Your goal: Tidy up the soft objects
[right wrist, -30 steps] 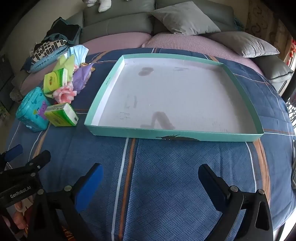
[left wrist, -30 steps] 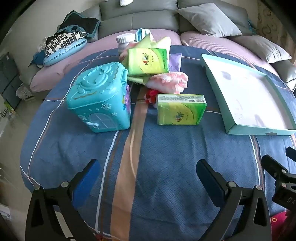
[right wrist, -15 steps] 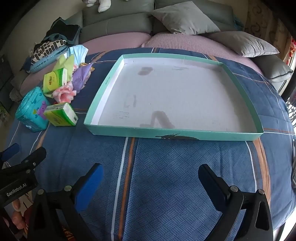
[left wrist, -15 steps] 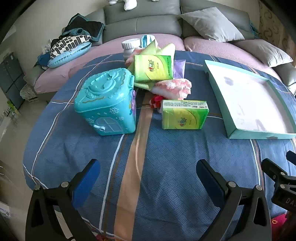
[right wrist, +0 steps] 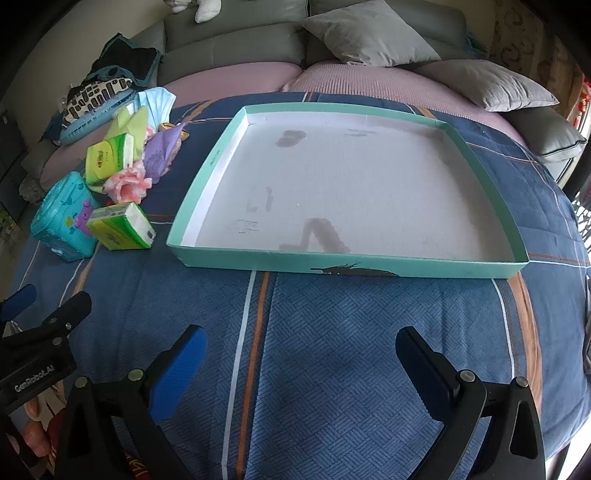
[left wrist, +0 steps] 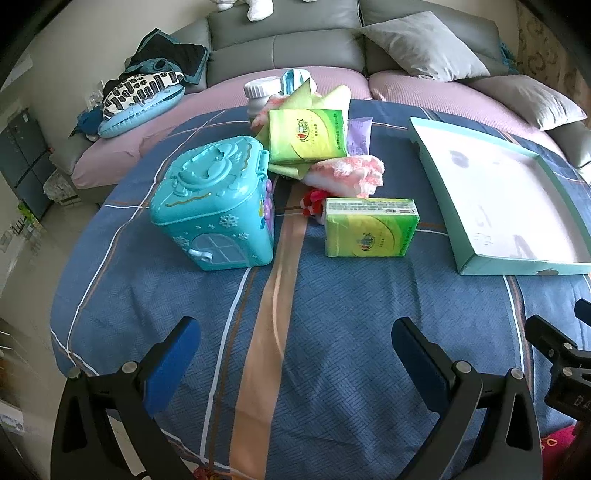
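A pile of soft things lies on the blue bedspread: a near green tissue pack (left wrist: 371, 232) (right wrist: 120, 226), a far green tissue pack (left wrist: 307, 136) (right wrist: 109, 158), a pink fluffy cloth (left wrist: 347, 172) (right wrist: 129, 182), a purple pouch (right wrist: 160, 155) and a yellow-green cloth (left wrist: 325, 98). A shallow teal tray with a white floor (right wrist: 332, 258) (left wrist: 517, 264) lies to their right and holds nothing. My left gripper (left wrist: 295, 356) is open and empty, short of the pile. My right gripper (right wrist: 301, 363) is open and empty, in front of the tray.
A turquoise plastic toy house (left wrist: 214, 199) (right wrist: 62, 218) stands left of the packs. A white jar (left wrist: 260, 96) stands behind the pile. A small red toy (left wrist: 314, 201) lies by the near pack. Grey cushions (right wrist: 369, 33) and a sofa lie beyond.
The left wrist view has shifted a little, so the pile sits slightly lower and more to the right. The right gripper has barely moved. Both grippers stay open.
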`<state>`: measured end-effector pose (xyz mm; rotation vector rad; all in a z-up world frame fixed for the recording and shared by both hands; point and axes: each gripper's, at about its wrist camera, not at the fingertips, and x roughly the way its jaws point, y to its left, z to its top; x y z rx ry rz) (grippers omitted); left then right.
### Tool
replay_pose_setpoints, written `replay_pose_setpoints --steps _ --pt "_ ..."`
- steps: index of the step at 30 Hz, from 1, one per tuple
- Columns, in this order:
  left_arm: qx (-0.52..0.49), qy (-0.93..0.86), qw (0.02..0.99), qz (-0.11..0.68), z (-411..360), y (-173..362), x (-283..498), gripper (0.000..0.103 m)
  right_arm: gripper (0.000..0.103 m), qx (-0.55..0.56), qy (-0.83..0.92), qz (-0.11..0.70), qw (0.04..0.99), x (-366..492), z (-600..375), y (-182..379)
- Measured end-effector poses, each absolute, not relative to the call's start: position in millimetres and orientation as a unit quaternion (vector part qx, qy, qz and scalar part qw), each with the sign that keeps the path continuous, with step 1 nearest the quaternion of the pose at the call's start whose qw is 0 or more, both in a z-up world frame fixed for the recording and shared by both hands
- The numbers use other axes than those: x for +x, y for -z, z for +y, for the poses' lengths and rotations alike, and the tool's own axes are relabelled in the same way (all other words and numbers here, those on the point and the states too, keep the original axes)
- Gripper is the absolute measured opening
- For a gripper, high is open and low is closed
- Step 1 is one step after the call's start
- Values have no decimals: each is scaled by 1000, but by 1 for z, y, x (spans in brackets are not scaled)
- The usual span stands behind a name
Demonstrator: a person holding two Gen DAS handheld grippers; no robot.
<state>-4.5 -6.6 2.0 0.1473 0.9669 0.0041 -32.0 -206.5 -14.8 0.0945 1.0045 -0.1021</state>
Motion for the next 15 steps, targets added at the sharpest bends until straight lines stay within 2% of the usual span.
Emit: replay_pose_setpoints --steps 15 --pt "67 0 884 463 -3 1 -6 103 103 40 57 485 872 -31 -204 15"
